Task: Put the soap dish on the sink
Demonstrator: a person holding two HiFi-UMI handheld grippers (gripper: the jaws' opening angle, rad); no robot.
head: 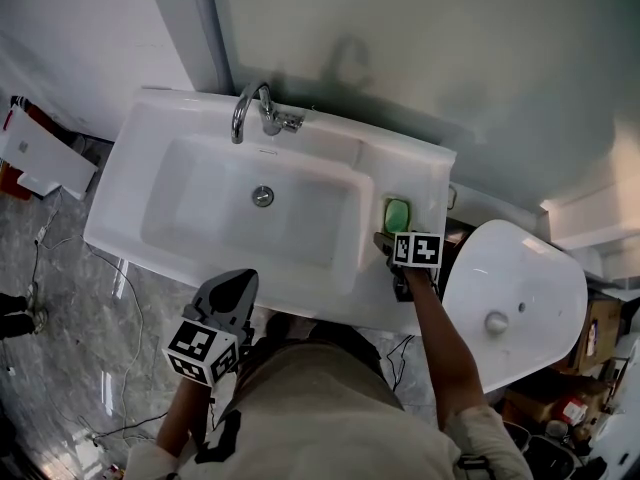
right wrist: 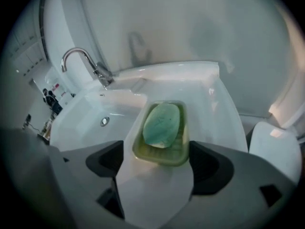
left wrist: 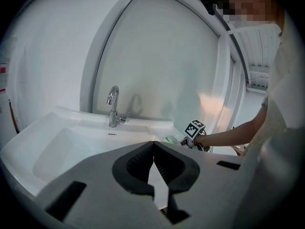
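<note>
A green soap dish (head: 397, 214) holding a pale green soap bar (right wrist: 162, 122) rests on the flat right ledge of the white sink (head: 130, 168), beside the basin. My right gripper (head: 396, 236) points down at it from the near side, open. In the right gripper view the dish (right wrist: 161, 149) lies just ahead of that gripper (right wrist: 159, 165), with both dark pads standing clear of its sides. My left gripper (head: 232, 286) hangs at the sink's front edge, shut and empty; its tips (left wrist: 153, 143) meet in the left gripper view.
A chrome faucet (head: 255, 108) stands at the back of the basin, with the drain (head: 262, 195) in the middle. A second white basin (head: 520, 298) lies right of the sink, cardboard boxes (head: 600, 333) beyond it. Cables (head: 110, 288) run over the marble floor.
</note>
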